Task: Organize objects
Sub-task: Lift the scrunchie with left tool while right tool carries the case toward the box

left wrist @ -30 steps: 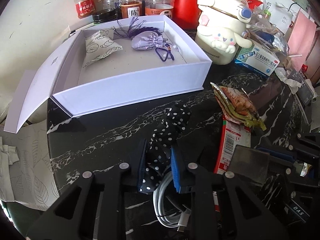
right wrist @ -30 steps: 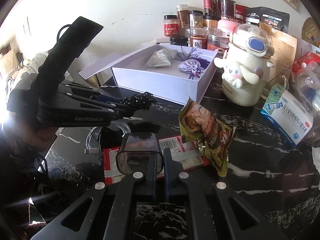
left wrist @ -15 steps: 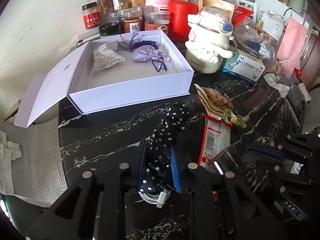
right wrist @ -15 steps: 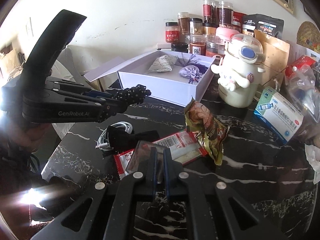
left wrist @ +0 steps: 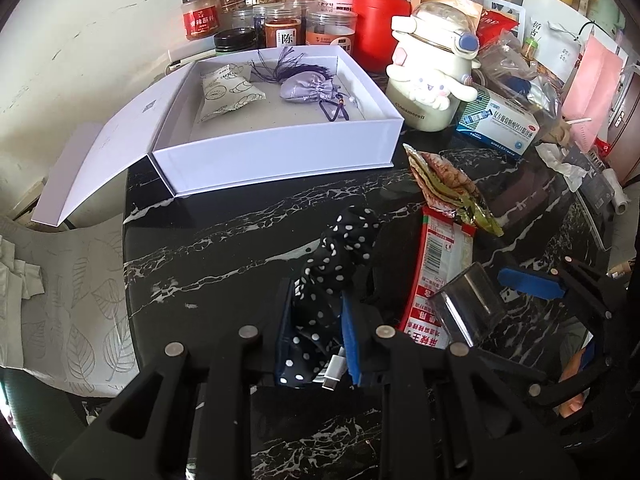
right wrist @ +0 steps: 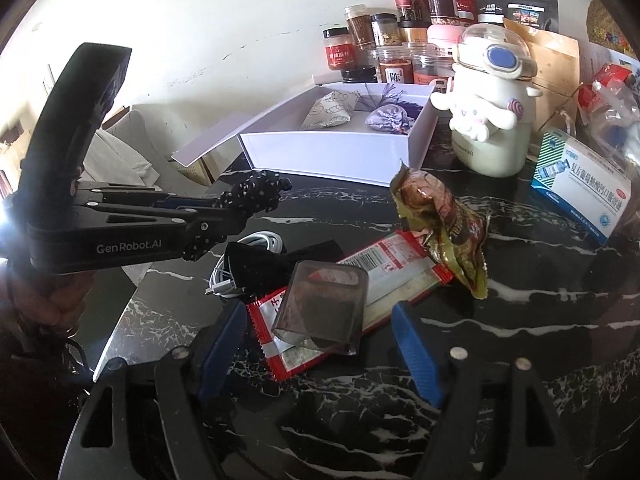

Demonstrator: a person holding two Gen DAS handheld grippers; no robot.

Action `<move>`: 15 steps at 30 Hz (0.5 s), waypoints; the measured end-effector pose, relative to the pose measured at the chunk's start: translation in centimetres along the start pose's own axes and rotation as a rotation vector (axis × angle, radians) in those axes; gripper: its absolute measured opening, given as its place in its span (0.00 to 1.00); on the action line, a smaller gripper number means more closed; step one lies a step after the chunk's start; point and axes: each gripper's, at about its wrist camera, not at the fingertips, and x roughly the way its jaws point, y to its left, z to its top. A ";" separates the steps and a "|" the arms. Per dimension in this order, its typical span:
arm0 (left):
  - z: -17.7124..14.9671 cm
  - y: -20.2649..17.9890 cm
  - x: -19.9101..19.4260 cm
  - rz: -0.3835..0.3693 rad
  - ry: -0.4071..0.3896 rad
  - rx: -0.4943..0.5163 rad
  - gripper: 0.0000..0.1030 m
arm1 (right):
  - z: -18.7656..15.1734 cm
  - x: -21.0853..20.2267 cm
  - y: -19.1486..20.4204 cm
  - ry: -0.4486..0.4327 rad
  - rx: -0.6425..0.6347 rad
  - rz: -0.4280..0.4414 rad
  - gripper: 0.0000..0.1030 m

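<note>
My left gripper (left wrist: 316, 320) is shut on a black cloth with white dots (left wrist: 340, 248) and holds it above the dark marble table; the right wrist view shows the cloth (right wrist: 256, 194) sticking out past the fingertips. My right gripper (right wrist: 320, 320) is low over the table with its jaws opening. A smoky clear plastic case (right wrist: 324, 304) lies between its blue pads on a red snack packet (right wrist: 400, 268), and neither pad touches it. Beyond stands an open white box (left wrist: 280, 156) holding a printed sachet (left wrist: 224, 92) and a purple pouch (left wrist: 308, 90).
A white cable (right wrist: 248, 256) and a black cloth (right wrist: 280, 264) lie under my left gripper. A green-brown snack bag (right wrist: 444, 216), a cartoon-dog bottle (right wrist: 492, 120), a blue-white medicine box (right wrist: 580, 192) and several jars (left wrist: 280, 28) crowd the back and right.
My right jaws have spread apart and let go of the smoky case, which now lies on the red packet. My left gripper has drawn back a little with the dotted cloth.
</note>
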 end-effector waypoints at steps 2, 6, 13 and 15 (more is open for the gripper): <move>-0.1 0.3 0.1 0.004 0.005 -0.006 0.21 | 0.0 0.6 0.2 0.012 0.000 -0.011 0.73; -0.5 0.9 0.5 0.010 0.019 -0.025 0.21 | -0.2 1.1 0.1 0.020 0.006 -0.021 0.48; -0.7 1.4 0.6 -0.001 0.025 -0.041 0.21 | -0.1 0.6 0.0 0.023 0.000 -0.035 0.47; -0.7 1.4 0.4 -0.003 0.021 -0.039 0.21 | 0.0 0.2 0.1 0.020 -0.009 -0.036 0.47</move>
